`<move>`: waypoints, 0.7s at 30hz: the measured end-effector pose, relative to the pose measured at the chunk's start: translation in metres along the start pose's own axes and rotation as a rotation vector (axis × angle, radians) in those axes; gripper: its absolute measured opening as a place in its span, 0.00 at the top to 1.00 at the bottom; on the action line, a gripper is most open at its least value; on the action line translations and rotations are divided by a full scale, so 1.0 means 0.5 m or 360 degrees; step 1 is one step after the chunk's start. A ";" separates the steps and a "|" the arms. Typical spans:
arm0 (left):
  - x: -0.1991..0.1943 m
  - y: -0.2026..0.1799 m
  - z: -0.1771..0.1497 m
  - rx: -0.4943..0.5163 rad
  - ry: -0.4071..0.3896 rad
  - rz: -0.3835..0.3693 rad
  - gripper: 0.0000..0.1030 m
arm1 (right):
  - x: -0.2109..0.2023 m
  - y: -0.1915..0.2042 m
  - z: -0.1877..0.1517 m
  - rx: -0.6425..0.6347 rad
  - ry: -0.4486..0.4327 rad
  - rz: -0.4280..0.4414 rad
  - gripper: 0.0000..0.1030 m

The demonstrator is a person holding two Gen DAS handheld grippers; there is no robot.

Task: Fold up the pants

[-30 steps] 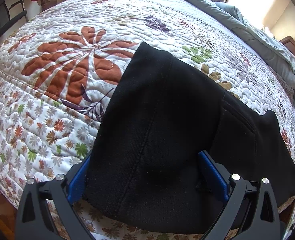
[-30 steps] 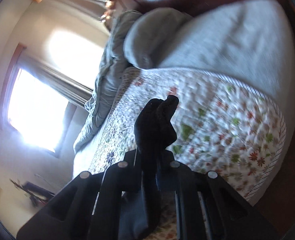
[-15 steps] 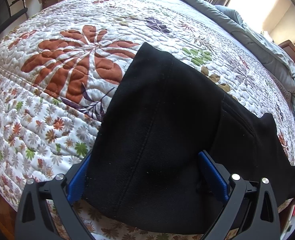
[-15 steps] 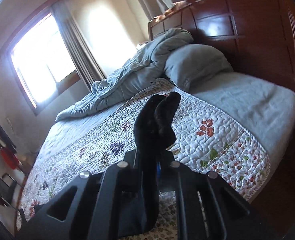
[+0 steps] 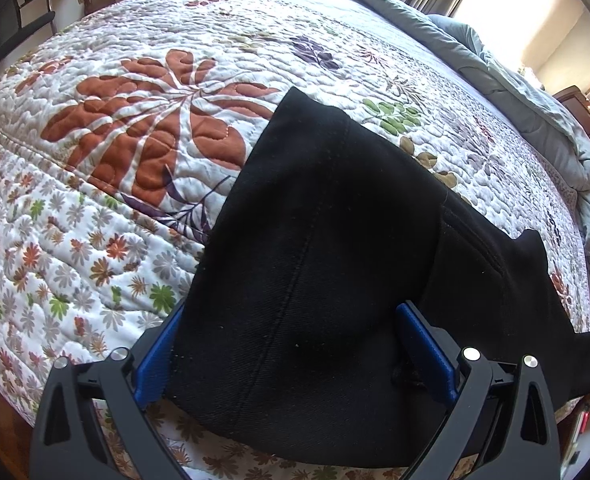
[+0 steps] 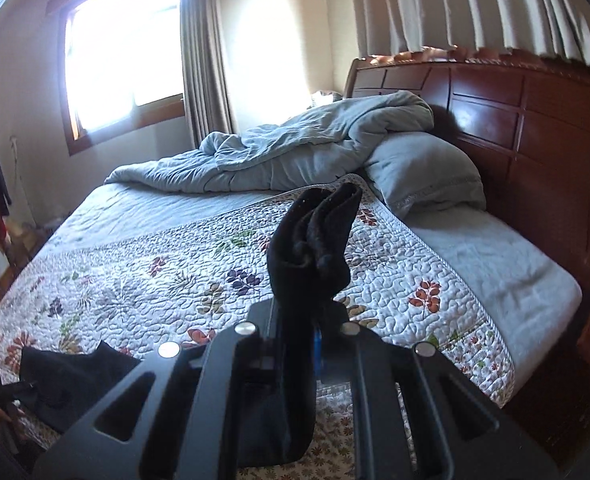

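Black pants (image 5: 319,240) lie on the floral quilt (image 5: 143,128) near the bed's front edge. My left gripper (image 5: 291,344) is open, its blue pads (image 5: 157,356) either side of the near end of the pants, which covers the gap between them. My right gripper (image 6: 315,320) is shut on a bunched end of the pants (image 6: 315,248), held up above the quilt (image 6: 175,264). The rest of the pants (image 6: 67,380) lies at the lower left in the right wrist view.
A grey duvet (image 6: 279,160) and a pillow (image 6: 423,176) are piled at the wooden headboard (image 6: 535,120). A window (image 6: 123,48) with curtains is behind. The bed's edge drops to the floor at the right (image 6: 543,412).
My right gripper has swung round and levelled out, still holding the pants' end; its view turned from the pillow to the whole bed. The left gripper has barely moved.
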State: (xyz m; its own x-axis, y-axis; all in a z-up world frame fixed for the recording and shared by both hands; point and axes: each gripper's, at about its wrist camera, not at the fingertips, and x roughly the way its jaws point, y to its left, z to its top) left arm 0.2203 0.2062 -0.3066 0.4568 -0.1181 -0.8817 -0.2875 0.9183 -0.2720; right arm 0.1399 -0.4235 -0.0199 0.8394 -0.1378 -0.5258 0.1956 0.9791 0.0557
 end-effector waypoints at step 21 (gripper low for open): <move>-0.010 0.001 -0.005 -0.0019 -0.0008 -0.0046 0.04 | 0.001 0.238 -0.040 -0.0647 0.0017 -0.0062 0.91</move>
State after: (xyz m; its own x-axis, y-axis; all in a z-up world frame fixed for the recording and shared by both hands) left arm 0.2155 0.2064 -0.3033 0.4695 -0.1426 -0.8713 -0.2841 0.9100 -0.3020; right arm 0.1533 -0.3043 -0.0305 0.8297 -0.1767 -0.5295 0.0090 0.9527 -0.3038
